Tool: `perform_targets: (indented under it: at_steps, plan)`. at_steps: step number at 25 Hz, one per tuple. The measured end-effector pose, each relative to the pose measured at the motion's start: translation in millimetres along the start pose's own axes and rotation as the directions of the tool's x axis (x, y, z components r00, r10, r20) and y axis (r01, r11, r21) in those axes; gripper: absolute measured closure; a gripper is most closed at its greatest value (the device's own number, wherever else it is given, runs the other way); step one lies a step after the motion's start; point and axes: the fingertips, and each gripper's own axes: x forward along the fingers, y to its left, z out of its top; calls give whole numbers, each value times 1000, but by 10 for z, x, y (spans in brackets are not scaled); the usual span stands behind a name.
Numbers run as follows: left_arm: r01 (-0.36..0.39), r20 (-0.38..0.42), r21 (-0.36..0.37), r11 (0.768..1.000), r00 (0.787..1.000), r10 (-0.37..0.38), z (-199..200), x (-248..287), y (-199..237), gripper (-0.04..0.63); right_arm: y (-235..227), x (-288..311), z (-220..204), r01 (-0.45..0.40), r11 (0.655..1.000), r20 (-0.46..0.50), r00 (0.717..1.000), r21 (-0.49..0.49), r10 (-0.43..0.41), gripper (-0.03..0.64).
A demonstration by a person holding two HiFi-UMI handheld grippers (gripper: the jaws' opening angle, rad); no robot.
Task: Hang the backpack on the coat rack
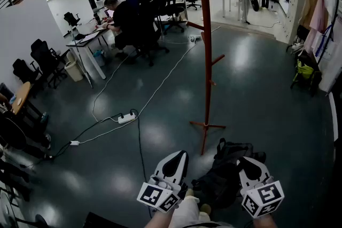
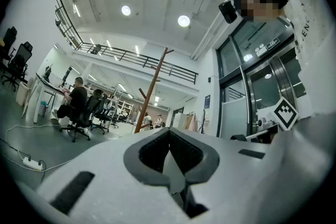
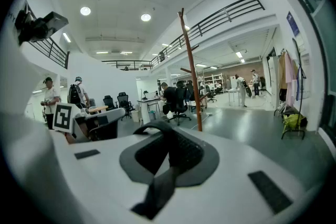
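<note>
— While the right gripper (image 1: 247, 162) bites down on the black backpack strap (image 3: 157, 189), how is the left gripper (image 1: 178, 155)?
— Its jaws are pressed together. The backpack (image 1: 222, 176) sits low, just this side of the coat rack (image 1: 207, 61) foot.

Both grippers are held low in front of the person, side by side and well apart, jaws pointing forward and away from the body. The left gripper (image 1: 178, 159) leans slightly to the right, its marker cube (image 1: 158, 196) nearest the person. Its dark pads (image 2: 151, 152) are pressed together with nothing between them. The right gripper (image 1: 247, 164) leans slightly to the left, with its own cube (image 1: 262, 198) behind it. Its jaws are clamped on a black backpack strap (image 3: 164, 168), which loops up over their tips. Only slivers of the forearms show.
</note>
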Motion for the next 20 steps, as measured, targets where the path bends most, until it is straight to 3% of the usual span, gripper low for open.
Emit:
perform_targets:
  at_steps: [7,15,20]
  plan:
    - [-4,-20,-35,999,1000,3,-252,499,374,586,-347,471,-43,14,1000,-35,999,22,-14,586]
    - [22,24,-72,997,1000,-20,-119,1364,903,584,-541,980,-87,34,999,-112,993,22,-31,586]
    - [29,18,-91,995,999,-28,-172,1726,1179,586,-808,1373,81,70,997,-109,992,27,-67,586]
